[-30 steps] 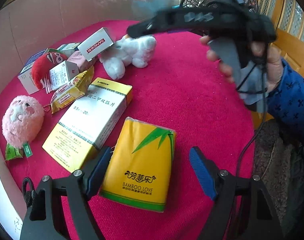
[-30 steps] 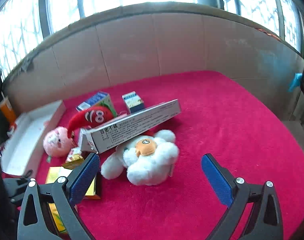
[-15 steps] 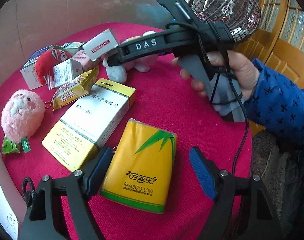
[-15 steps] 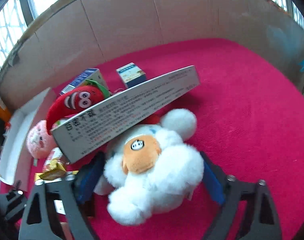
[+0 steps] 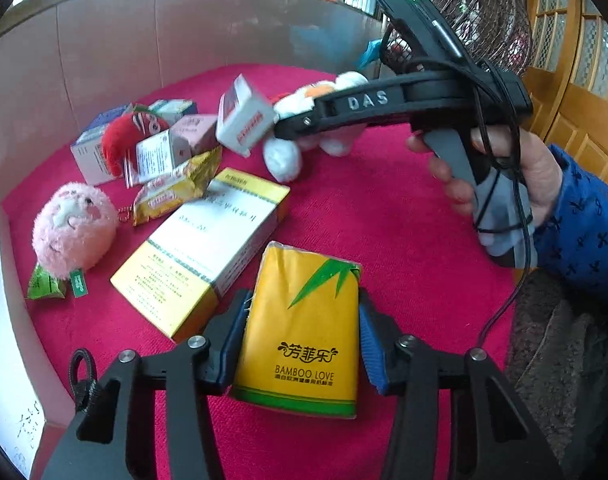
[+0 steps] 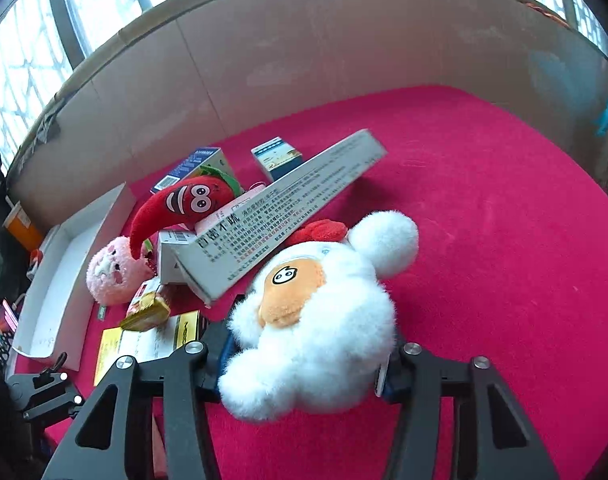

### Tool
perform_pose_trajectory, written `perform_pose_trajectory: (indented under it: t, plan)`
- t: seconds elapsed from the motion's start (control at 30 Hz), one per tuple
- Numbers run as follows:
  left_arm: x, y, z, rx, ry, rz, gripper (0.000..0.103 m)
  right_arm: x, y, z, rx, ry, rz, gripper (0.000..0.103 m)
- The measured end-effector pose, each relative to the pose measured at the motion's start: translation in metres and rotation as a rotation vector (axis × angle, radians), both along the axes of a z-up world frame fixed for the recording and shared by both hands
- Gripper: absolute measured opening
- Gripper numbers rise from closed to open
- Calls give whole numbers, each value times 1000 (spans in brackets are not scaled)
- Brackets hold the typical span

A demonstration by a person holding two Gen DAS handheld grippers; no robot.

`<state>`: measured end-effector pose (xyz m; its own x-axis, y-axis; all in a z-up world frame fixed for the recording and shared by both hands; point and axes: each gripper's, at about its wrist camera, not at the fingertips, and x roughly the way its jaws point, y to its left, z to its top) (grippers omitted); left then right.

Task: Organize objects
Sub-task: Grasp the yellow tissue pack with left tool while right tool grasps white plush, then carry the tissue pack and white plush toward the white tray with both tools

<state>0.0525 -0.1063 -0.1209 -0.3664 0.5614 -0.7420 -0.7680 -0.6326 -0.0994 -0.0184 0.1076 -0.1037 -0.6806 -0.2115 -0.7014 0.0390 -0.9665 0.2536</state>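
My left gripper (image 5: 300, 344) is shut on a yellow tissue pack (image 5: 304, 320) marked BAMBOO LOVE, which lies on the red cloth (image 5: 384, 220). My right gripper (image 6: 304, 364) is shut on a white plush toy (image 6: 316, 320) with an orange face; its blue pads press into the fur on both sides. The right gripper also shows in the left wrist view (image 5: 288, 130), over the plush (image 5: 288, 156). A long white medicine box (image 6: 280, 216) leans on the plush's top.
A yellow-and-white medicine box (image 5: 200, 248), a gold snack packet (image 5: 172, 192), a pink plush ball (image 5: 74, 228), a red chili plush (image 6: 180, 204) and several small boxes (image 5: 164, 148) lie at the left. A white open box (image 6: 64, 276) stands at the far left. A wall (image 6: 304, 60) borders the back.
My left gripper has closed onto the tissue pack. My right gripper has moved forward to the white plush and closed on it.
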Motion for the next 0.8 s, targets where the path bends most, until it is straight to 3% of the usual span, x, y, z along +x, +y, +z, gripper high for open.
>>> perform_pose_trajectory:
  t: [0.2,0.37,0.8]
  plan:
    - [9,-1,19,60,51,32,49,24,9,17,4,40,-47,57]
    - [9,-17,38,132,102,117,49,45,23,38,-13,92,-88,57]
    - [9,-40,74,242,192,278,49,69,2,80,-31,177,-27,57]
